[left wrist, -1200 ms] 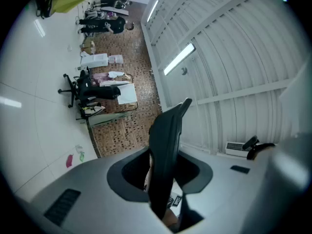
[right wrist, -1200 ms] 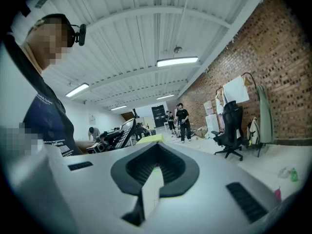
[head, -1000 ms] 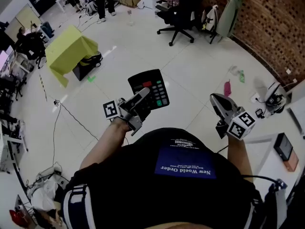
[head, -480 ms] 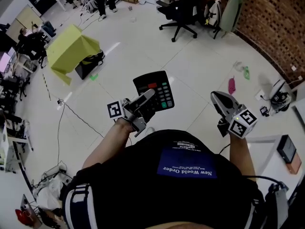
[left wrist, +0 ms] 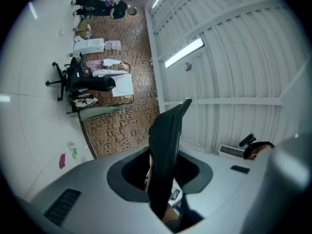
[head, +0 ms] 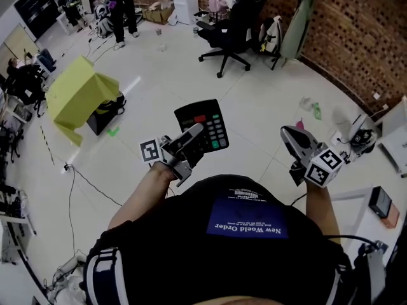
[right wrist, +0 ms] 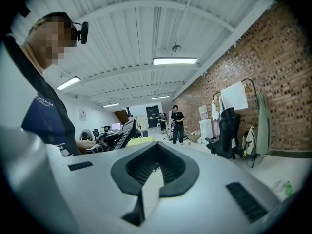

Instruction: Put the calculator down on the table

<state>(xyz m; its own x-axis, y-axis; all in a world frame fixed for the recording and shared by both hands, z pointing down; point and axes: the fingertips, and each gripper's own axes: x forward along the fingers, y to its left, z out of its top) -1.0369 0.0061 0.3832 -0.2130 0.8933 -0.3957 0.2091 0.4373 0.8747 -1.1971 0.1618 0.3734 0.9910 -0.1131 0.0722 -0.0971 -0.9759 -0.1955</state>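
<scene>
Showing my left tool (head: 193, 134) clamped on the lower part of the calculator (head: 205, 121), which I hold in the air above the glossy white floor (head: 267, 94), in front of my chest. In the head view the calculator is a flat black plastic slab with its key face upward: rows of dark keys, one red bar and a few green keys. The left gripper view gives only its thin dark edge, rising like a blade between the matte grey jaws, with no keys visible.

My right tool (head: 290, 134) is a smooth grey pointed shell; its tips meet and grip nothing. Only the right gripper view shows the ribbed black pads (right wrist: 168, 167) inside it, and the calculator side-on in the distance. A rough brick wall (head: 356, 37) bounds the floor's right edge.
</scene>
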